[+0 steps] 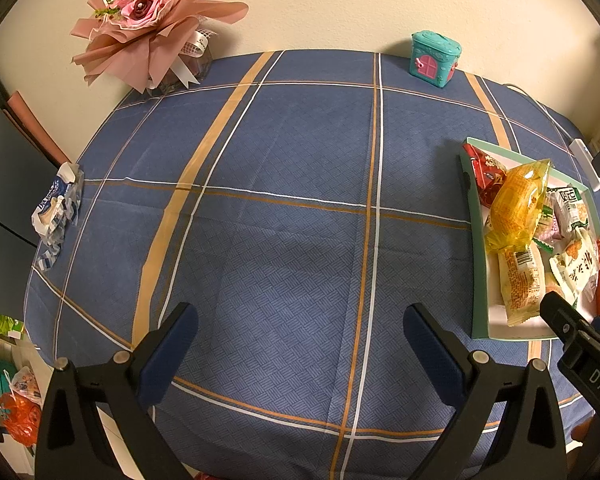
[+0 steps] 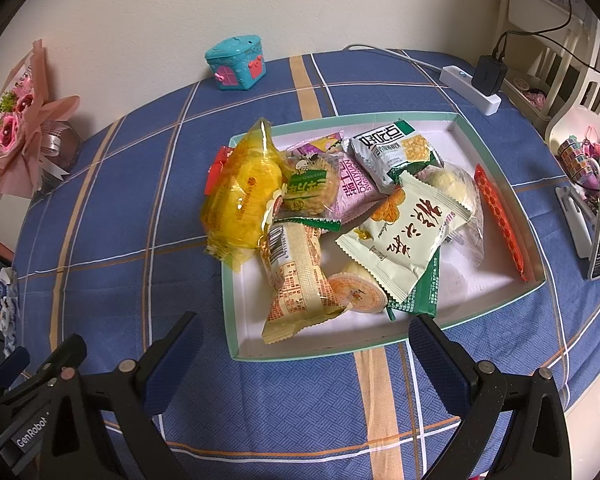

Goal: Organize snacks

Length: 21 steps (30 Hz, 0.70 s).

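On the left, the left gripper (image 1: 300, 348) hangs over bare blue plaid cloth on the table (image 1: 284, 208), its fingers spread wide and holding nothing; no snack lies between or ahead of them. The snacks lie well off to its right, in the shallow mint-edged white cardboard tray (image 2: 230, 312). The right gripper (image 2: 306, 354) is clearly the nearer one: its fingers, also wide and empty, sit just short of the tray's near rim and point straight into it. Directly ahead of them lies the cream rectangular wafer packet with a barcode (image 2: 296, 276), its long axis running roughly away from the fingers, tilted a little leftward. At the tray's left edge the big yellow crinkly plastic bag (image 2: 242, 200) hangs over the rim onto the cloth. It looks the likeliest piece to tidy, and a grasp across its narrow width would suit.
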### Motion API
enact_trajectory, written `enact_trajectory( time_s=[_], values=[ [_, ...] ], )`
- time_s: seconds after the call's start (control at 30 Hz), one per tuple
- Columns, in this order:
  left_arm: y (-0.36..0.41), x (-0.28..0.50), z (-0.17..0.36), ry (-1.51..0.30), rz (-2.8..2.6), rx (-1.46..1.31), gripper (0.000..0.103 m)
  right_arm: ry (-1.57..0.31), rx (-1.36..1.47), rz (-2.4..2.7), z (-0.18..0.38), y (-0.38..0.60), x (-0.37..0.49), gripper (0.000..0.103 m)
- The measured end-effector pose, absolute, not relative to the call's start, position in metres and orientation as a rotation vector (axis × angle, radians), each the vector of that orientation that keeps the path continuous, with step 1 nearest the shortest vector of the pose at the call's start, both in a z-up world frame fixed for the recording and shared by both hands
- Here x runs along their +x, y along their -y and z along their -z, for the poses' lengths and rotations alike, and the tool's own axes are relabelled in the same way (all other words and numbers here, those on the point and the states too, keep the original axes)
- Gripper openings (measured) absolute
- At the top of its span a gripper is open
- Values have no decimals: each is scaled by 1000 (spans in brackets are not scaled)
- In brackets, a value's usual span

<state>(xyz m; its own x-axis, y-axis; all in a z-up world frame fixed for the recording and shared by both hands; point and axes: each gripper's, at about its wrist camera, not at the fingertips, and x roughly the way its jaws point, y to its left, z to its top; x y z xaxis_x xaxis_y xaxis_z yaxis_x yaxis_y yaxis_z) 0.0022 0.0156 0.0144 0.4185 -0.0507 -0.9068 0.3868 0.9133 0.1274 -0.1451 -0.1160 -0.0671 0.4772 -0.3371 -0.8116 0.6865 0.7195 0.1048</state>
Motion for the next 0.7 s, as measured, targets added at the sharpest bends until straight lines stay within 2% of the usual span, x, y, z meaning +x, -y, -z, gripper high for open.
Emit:
enact_trajectory(
  time_s=[0.7],
  values=[
    [-17, -3, -20, -1075, 312, 320, 102, -867, 456, 650, 69, 117, -146, 103]
  ],
)
